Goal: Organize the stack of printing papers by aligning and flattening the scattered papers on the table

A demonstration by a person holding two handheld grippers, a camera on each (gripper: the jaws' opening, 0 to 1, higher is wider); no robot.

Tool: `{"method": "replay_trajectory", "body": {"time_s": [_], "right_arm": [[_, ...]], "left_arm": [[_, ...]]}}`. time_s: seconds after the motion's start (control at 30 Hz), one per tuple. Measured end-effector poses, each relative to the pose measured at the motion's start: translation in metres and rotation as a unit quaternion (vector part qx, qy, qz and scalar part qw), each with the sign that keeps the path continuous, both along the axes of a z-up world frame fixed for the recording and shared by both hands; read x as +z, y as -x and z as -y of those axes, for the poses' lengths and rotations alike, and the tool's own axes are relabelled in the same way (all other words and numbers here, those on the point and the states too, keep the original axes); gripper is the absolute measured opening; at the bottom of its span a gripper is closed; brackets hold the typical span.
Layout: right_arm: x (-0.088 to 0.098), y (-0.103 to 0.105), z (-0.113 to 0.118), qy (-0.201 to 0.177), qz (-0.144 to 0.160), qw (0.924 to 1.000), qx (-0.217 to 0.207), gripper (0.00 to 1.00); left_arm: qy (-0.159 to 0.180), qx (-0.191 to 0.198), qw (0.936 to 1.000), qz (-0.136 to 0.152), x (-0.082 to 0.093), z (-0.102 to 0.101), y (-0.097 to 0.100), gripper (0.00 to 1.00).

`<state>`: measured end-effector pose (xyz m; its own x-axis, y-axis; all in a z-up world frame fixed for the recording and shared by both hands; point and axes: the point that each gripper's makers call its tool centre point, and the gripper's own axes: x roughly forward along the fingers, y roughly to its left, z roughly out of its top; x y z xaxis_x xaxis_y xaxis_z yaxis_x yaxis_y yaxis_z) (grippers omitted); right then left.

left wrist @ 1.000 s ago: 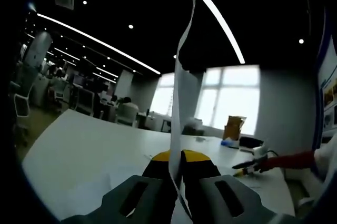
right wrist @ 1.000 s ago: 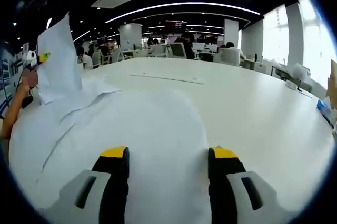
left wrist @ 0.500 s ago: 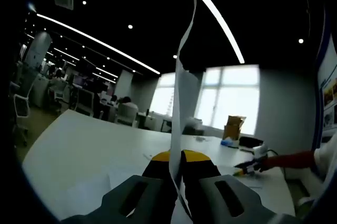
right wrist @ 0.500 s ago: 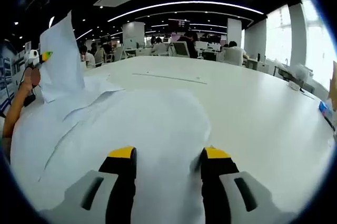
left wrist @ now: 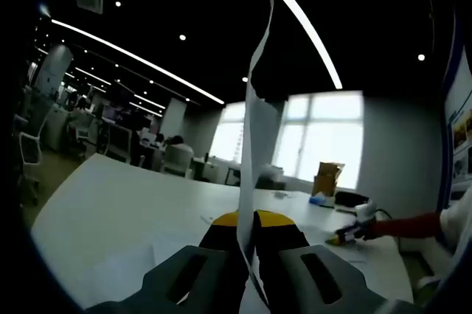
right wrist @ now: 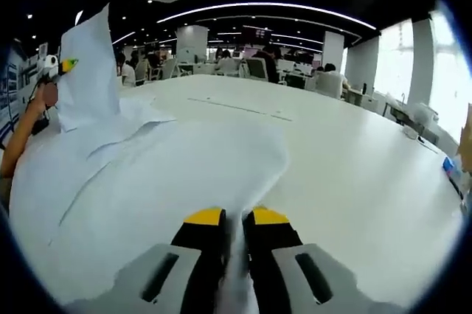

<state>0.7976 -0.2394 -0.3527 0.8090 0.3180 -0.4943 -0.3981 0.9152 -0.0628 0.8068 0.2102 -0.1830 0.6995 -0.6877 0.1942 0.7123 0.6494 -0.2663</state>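
In the right gripper view the right gripper (right wrist: 234,220) has its yellow-tipped fingers (right wrist: 205,218) pinched on the near edge of the spread sheets of paper (right wrist: 169,174), which lie rumpled across the white desk (right wrist: 354,181). In the left gripper view the left gripper (left wrist: 247,222) clamps the sheets' other edge (left wrist: 254,137), which rises upright. The step looks like gathering and squaring; next both grippers should draw the sheets taut, then lower them flat.
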Motion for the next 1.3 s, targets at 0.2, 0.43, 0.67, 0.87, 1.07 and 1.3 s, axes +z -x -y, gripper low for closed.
{"method": "replay_trajectory", "body": {"time_s": [0.2,0.43,0.67,0.87,1.07,1.3], "right_arm": [[0.004,-0.003,0.001,-0.030,0.005,0.9991,-0.029,0.00],[0.008,-0.009,0.009,-0.093,-0.008,0.9927,-0.077,0.00],[0.014,-0.008,0.012,-0.157,-0.007,0.9818,-0.108,0.00],[0.008,0.002,0.004,-0.157,-0.021,0.9828,-0.095,0.00],[0.006,0.006,0.001,-0.153,-0.019,0.9837,-0.093,0.00],[0.006,0.009,-0.001,-0.144,-0.025,0.9847,-0.095,0.00]], "left_arm": [[0.000,0.000,1.0000,0.000,0.000,0.000,0.000,0.06],[-0.001,0.001,1.0000,-0.001,-0.001,-0.001,-0.001,0.06],[0.001,0.003,1.0000,-0.004,-0.002,-0.001,-0.003,0.06],[-0.001,0.001,1.0000,-0.003,-0.003,0.001,-0.002,0.06],[-0.001,0.001,1.0000,-0.004,-0.003,0.001,-0.002,0.06],[0.000,0.000,1.0000,-0.003,-0.002,0.000,-0.002,0.06]]}}
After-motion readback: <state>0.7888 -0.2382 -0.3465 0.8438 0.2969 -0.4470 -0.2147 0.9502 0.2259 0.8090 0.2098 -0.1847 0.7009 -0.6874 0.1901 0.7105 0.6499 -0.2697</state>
